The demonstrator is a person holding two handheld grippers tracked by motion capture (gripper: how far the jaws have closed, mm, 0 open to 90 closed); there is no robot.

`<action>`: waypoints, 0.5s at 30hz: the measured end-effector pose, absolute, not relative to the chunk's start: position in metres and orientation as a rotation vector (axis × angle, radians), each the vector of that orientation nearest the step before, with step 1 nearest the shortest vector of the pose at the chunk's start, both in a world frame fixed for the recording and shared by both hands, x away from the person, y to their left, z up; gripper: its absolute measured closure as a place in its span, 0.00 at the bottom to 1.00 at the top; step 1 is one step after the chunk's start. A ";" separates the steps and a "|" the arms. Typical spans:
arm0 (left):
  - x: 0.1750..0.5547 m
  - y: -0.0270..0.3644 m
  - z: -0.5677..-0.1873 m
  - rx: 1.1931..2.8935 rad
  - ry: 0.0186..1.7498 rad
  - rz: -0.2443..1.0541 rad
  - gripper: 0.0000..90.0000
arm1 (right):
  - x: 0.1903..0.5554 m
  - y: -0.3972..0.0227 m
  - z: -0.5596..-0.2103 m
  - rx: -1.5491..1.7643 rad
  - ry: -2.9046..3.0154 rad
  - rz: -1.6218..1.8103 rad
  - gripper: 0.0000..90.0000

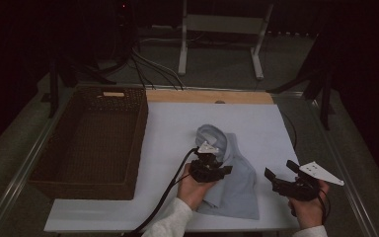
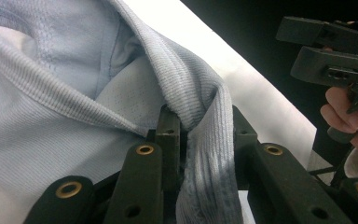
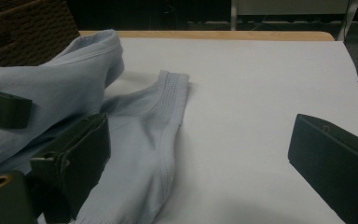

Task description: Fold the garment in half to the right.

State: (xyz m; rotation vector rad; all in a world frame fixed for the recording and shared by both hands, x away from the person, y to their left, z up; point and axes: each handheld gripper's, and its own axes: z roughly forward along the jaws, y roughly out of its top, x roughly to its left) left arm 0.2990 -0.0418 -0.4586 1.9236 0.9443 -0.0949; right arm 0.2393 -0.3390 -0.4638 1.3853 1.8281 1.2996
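Observation:
A light blue garment (image 1: 237, 192) lies crumpled on the white sheet (image 1: 256, 123) in the middle of the table. My left gripper (image 1: 217, 168) rests over the garment's upper part. In the left gripper view its jaws (image 2: 200, 123) are shut on a ribbed edge of the garment (image 2: 51, 140), which bunches up between them. My right gripper (image 1: 280, 170) hovers just to the right of the garment, open. In the right gripper view (image 3: 200, 149) bare sheet lies between its two wide-apart jaws, and the garment (image 3: 135, 126) sits by the left one.
A dark wicker basket (image 1: 138, 133) stands on the left of the table, beside the white sheet. A wooden strip (image 1: 209, 96) runs along the sheet's far edge. Cables and a white stand (image 1: 182, 44) are on the floor behind the table.

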 end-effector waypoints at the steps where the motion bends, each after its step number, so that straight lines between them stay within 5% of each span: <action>1: 0.299 -0.042 -0.459 1.924 0.944 -0.095 0.82 | 0.239 -0.339 -0.464 1.385 1.828 1.300 0.07; 15: 0.299 -0.057 -0.467 1.948 0.923 -0.116 0.82 | 0.240 -0.339 -0.464 1.386 1.830 1.303 0.07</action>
